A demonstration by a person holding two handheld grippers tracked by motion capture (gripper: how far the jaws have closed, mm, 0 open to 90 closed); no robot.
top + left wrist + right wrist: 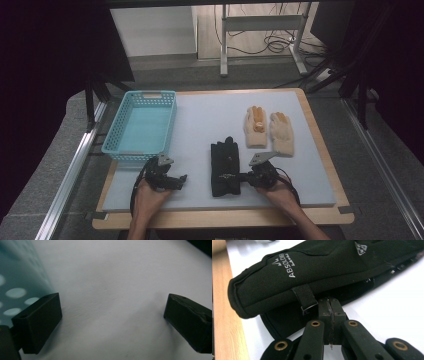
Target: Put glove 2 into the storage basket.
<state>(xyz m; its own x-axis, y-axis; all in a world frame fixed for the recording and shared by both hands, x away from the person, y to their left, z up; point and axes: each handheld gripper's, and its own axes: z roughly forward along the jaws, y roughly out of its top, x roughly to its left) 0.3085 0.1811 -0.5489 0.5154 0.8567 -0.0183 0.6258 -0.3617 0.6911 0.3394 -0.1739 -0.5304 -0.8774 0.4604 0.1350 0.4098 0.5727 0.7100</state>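
A wooden-edged counter (320, 150) covered by a pale grey mat occupies the centre of the high view. A light blue perforated plastic basket (141, 126) sits at the mat's left side, toward the upper left of the counter, with nothing visible inside it. A pair of black fabric gloves (225, 168), stacked one on the other with fingers pointing to the top of the frame, lies at lower centre; the upper glove carries white lettering near its cuff. Two cream knitted gloves (269, 130) lie side by side at upper right of the mat, one with orange patches on its fingers. The left gripper (181, 179), held in the person's left hand (149, 196), rests low on the mat just below the basket's near corner; in the left gripper view its jaws stand wide apart over bare mat, holding nothing, with the basket wall at the frame's left edge. The right gripper (243, 176), held in the right hand (278, 192), meets the cuff end of the black gloves; in the right gripper view its jaws are pressed together at the cuff edge beside a small strap, apparently pinching the lower glove's fabric.
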